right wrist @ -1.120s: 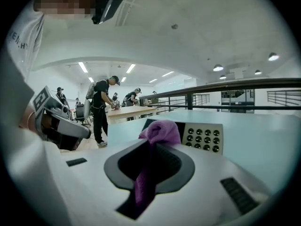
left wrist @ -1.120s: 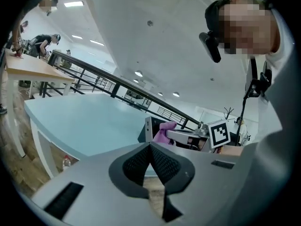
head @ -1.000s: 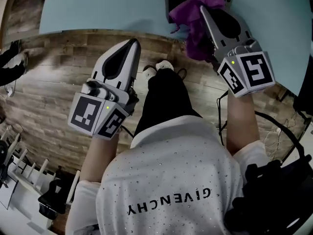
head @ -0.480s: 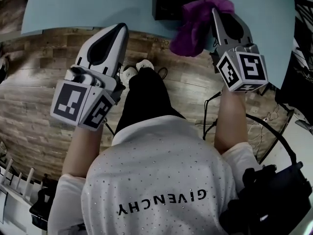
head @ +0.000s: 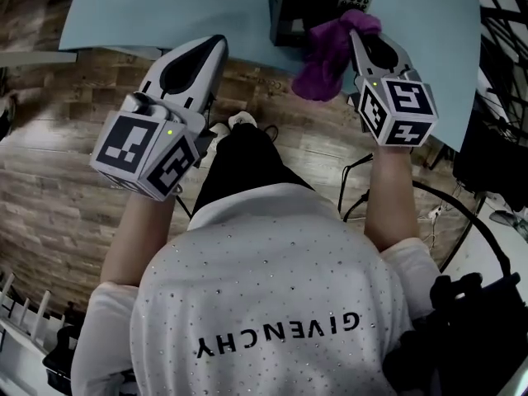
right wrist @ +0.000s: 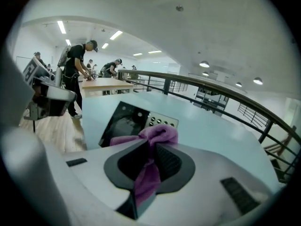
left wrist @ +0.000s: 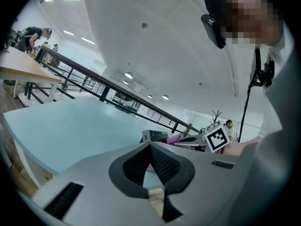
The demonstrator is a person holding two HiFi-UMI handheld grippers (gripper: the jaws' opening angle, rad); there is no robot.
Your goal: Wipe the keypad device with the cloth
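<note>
Some of the keypad device point(head: 297, 8) is hidden by the purple cloth point(head: 323, 56), pinched in the right gripper's point(head: 356, 35) closed jaws beside it; the left gripper point(head: 216, 46), closed and empty, hangs left of it.

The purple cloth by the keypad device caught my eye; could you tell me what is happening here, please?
A person holds a gripper in each hand at a light blue table. The right gripper is shut on a purple cloth, held at the front of the keypad device; whether they touch cannot be told. The left gripper is shut and empty, off to the side at the table's near edge.
</note>
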